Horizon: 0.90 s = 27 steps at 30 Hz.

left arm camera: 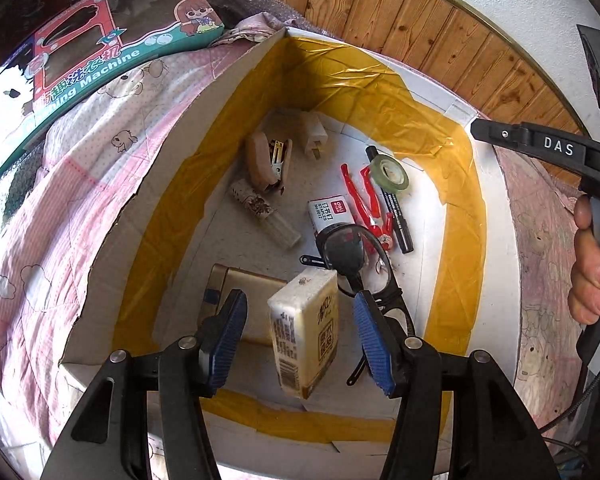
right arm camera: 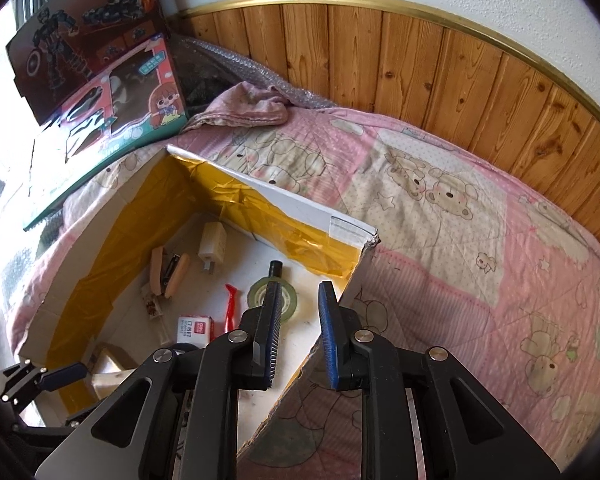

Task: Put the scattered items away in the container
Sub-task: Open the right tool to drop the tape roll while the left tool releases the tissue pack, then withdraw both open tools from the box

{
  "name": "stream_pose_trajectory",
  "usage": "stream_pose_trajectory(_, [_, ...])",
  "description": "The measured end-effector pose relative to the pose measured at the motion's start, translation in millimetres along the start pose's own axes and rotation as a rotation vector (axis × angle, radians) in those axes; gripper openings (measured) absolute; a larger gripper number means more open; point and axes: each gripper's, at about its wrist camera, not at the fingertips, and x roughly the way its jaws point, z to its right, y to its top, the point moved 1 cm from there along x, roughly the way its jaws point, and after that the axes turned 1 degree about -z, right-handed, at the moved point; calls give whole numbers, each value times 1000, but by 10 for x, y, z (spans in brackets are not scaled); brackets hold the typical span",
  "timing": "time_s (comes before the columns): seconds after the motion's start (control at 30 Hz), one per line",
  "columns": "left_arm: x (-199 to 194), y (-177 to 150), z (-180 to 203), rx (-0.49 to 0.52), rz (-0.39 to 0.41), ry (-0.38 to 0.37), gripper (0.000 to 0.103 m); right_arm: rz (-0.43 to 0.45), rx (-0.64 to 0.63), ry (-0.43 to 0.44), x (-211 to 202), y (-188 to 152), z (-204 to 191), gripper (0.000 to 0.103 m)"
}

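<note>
Cardboard container, white outside and lined with yellow tape, resting open-topped on a bed under a pink bear-print quilt.

Inside on the white floor: tan stapler near the far corner, white plug adapter just beside it, patterned lighter lying flat below the stapler. Further right: staples box, red-handled pliers, black marker with a roll of clear tape lying over its upper part. Black-framed glasses resting partly on the staples box. Gold flat box at the near side.

Left hand-held gripper above the near end of the container, blue pads wide apart, holding nothing. Tissue pack seen between the pads, tilted, apart from both pads, leaning over the gold flat box; whether resting or in mid-air, cannot tell.

Right hand-held gripper over the container's right wall, pads parted, empty, one pad on each side of the torn cardboard edge. Person's hand wrapped round its handle.

Toy washing-machine box lying on the bed beyond the container, near a wood-panelled wall.
</note>
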Motion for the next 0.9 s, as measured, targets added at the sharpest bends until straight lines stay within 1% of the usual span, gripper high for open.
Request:
stream_pose_trajectory(0.2, [-114, -19, 41, 25, 37, 40, 57, -5, -17, 47, -185, -178, -143, 21])
stream_pose_trajectory(0.3, [-200, -31, 68, 38, 56, 57, 57, -13, -44, 71, -295, -315, -247, 26])
stream_pose_trajectory(0.47, [-382, -72, 96, 47, 90, 66, 57, -35, -67, 101, -471, -552, -395, 39])
stream_pose_trajectory(0.57, [-494, -107, 113, 49, 105, 63, 57, -68, -96, 114, -542, -713, -510, 39])
stream_pose_trajectory(0.67, [-601, -159, 118, 51, 117, 59, 57, -86, -118, 97, -612, -872, -605, 40])
stream_pose_trajectory(0.8, [-747, -246, 123, 53, 134, 56, 57, -133, -84, 110, -659, -1068, -653, 41])
stream_pose_trajectory(0.9, [-851, -320, 120, 57, 146, 54, 57, -151, -73, 122, -717, -1212, -718, 41])
